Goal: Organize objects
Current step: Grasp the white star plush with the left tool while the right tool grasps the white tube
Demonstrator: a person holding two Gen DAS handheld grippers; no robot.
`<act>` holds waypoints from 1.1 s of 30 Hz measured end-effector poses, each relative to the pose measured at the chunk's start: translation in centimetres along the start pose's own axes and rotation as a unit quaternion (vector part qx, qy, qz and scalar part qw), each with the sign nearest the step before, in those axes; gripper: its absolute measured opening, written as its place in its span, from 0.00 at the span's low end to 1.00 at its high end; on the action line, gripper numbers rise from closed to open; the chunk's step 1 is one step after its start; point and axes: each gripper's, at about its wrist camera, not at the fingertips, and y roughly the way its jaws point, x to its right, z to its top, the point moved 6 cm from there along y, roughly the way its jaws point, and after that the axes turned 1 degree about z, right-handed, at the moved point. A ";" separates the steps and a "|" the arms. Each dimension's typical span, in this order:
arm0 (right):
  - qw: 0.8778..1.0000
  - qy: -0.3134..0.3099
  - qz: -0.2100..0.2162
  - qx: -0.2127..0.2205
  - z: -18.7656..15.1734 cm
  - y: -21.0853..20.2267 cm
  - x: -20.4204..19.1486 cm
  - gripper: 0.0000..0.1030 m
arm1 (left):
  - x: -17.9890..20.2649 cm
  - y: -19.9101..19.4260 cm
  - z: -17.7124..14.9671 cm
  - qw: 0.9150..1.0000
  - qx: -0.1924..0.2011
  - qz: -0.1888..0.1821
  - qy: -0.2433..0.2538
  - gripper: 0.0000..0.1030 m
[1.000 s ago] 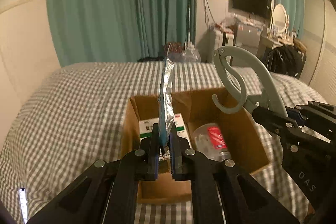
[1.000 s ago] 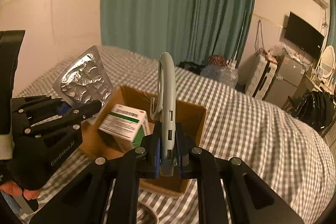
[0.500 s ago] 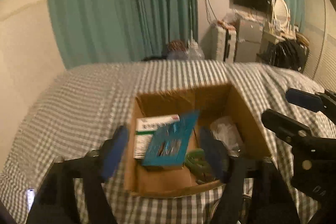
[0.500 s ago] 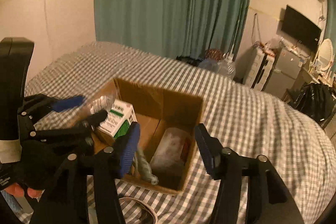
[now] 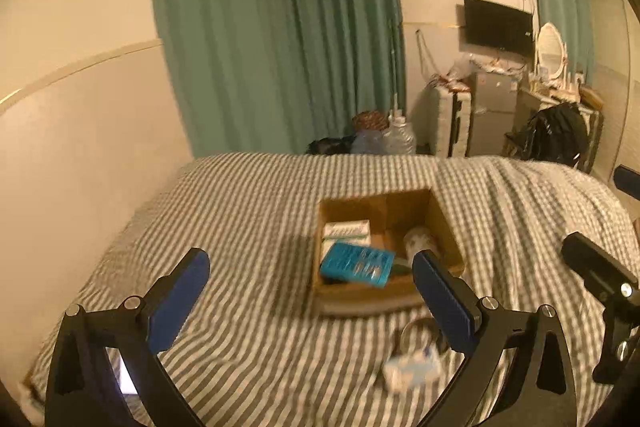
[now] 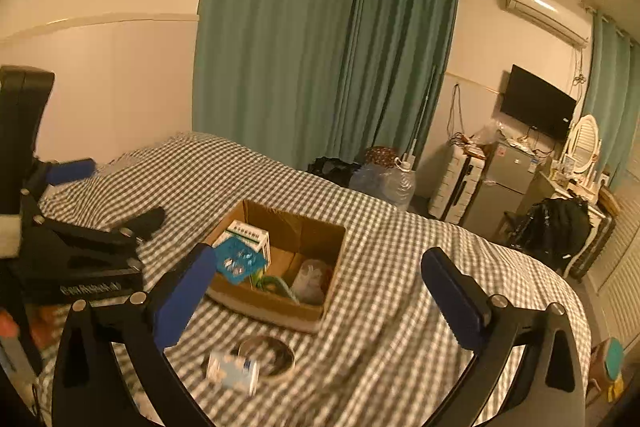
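Note:
A cardboard box (image 5: 444,223) (image 6: 320,239) sits on the checked bed. In it lie a blue blister pack (image 5: 356,264) (image 6: 239,259), a white and green medicine box (image 5: 346,231) (image 6: 250,233), a grey-green hanger (image 6: 276,285) and a clear plastic bottle (image 5: 418,239) (image 6: 310,279). My left gripper (image 5: 312,301) is open and empty, raised above the bed short of the box. My right gripper (image 6: 320,295) is open and empty, also raised in front of the box. A tape roll (image 6: 266,353) (image 5: 420,333) and a small white and blue packet (image 6: 232,371) (image 5: 412,371) lie on the bed before the box.
The bed (image 5: 248,211) has a grey checked cover. A beige wall runs on the left and green curtains (image 5: 280,35) hang behind. Water jugs (image 5: 396,139), a small fridge, a dresser with a mirror and a black bag stand at the far right.
Both grippers opened. The blister pack dropped from the left gripper and the hanger from the right gripper into the box. Both grippers then pulled back and up from the box.

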 end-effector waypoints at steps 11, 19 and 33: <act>0.998 0.019 0.019 -0.063 -11.6 -1.3 -2.1 0.99 | 0.4 -0.3 -12.9 0.997 -0.079 -0.012 0.017 1.00; 0.989 0.031 0.040 -0.140 -19.0 2.5 -3.9 0.99 | 2.9 4.5 -23.5 0.979 -0.197 -0.040 0.025 1.00; 0.983 0.031 0.052 -0.175 -21.4 5.0 -4.7 0.99 | 6.7 6.7 -28.4 0.963 -0.246 -0.100 0.053 0.66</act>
